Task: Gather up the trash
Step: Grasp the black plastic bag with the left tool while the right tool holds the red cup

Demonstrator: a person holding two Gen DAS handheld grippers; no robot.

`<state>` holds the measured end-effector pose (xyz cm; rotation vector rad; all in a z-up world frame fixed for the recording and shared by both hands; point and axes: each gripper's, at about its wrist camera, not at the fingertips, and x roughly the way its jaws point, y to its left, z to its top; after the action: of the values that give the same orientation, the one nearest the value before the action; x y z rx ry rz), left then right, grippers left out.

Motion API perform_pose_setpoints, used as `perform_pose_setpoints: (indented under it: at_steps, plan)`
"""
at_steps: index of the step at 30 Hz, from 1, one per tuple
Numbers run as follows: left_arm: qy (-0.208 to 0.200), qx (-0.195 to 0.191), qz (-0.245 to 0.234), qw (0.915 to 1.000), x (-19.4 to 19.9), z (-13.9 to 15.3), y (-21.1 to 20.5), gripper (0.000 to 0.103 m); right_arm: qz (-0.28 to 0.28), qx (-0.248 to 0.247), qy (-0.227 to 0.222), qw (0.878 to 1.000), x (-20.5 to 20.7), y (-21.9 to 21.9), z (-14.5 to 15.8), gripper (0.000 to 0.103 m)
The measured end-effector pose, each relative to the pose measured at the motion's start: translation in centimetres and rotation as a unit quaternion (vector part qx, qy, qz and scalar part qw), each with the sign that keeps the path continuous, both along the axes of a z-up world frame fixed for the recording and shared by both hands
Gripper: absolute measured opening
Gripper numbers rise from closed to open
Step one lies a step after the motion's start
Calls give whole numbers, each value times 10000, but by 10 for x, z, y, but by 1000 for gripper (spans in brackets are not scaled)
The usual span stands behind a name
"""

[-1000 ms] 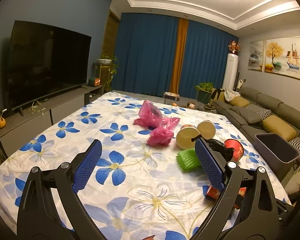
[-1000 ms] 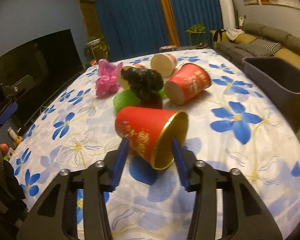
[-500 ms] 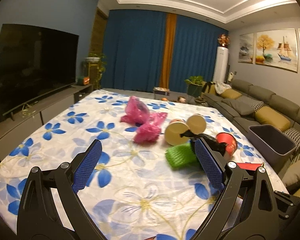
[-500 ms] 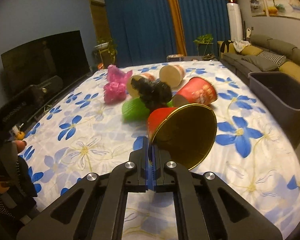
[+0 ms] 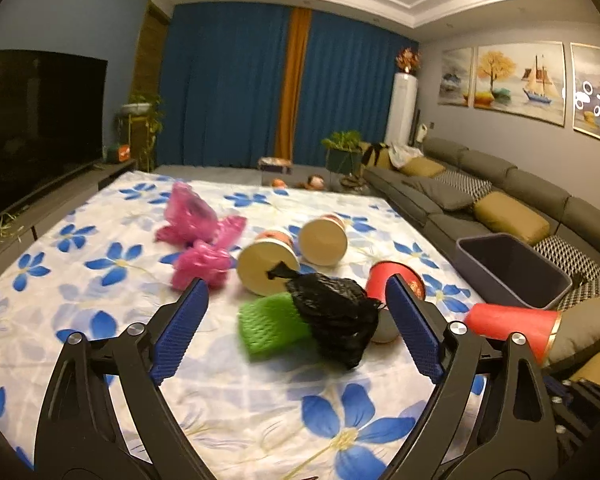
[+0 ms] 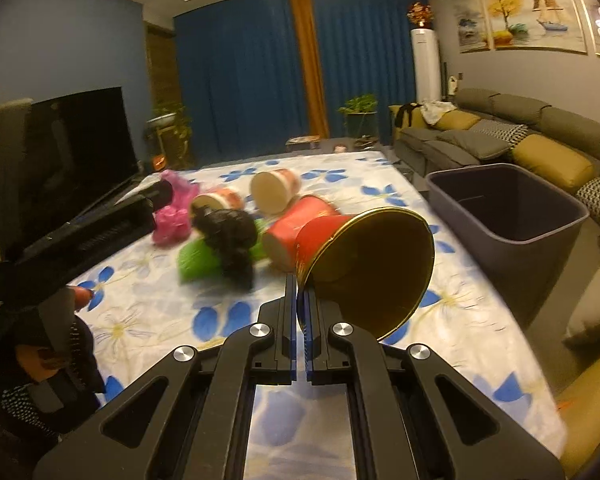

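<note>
Red paper cup with a gold rim [image 6: 364, 264] sits pinched by its edge in the right gripper [image 6: 302, 312], whose jaws are pressed nearly together on the cup wall; the cup is lifted clear of the flowered bench [image 6: 440, 320], its gold mouth facing the camera. To its right, beside the bench, stands the grey bin [image 6: 508, 208]. The left gripper [image 5: 296, 324] is spread wide with its jaws closing, nothing pressed between them; the black bag [image 5: 336, 312] and green foam sleeve [image 5: 272, 326] lie on the bench just beyond its tips, seemingly touching each other, though blur makes that unsure. Farther off lie a second red cup [image 5: 396, 282], two beige cups [image 5: 266, 266] and pink bags [image 5: 198, 236]
</note>
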<state>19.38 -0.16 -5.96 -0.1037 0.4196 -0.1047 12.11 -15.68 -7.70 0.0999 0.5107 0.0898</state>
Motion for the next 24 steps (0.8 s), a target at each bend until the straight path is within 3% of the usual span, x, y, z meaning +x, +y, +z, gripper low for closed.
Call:
perform_pose_setpoints:
  at_steps: [3, 8, 12, 16, 20, 24]
  plan:
    - [160, 52, -140, 9998, 16, -6, -11, 81, -105, -7, -68, 9999, 2, -9, 3, 4]
    - [528, 162, -330, 9979, 40, -19, -24, 61, -194, -26, -134, 9997, 7, -21, 5, 4]
    - [939, 140, -458, 9944, 54, -33, -24, 33, -228, -18, -151, 9996, 10, -24, 5, 4]
    - [1060, -104, -524, 9929, 55, -38, -16, 6, -238, -25, -136, 9996, 13, -26, 5, 4]
    - [858, -357, -525, 9943, 44, -28, -2, 2, -267, -45, -144, 9995, 15, -26, 5, 4]
    - [465, -328, -321, 9979, 21, -9, 20, 2, -273, -49, -191, 9994, 15, -25, 8, 4]
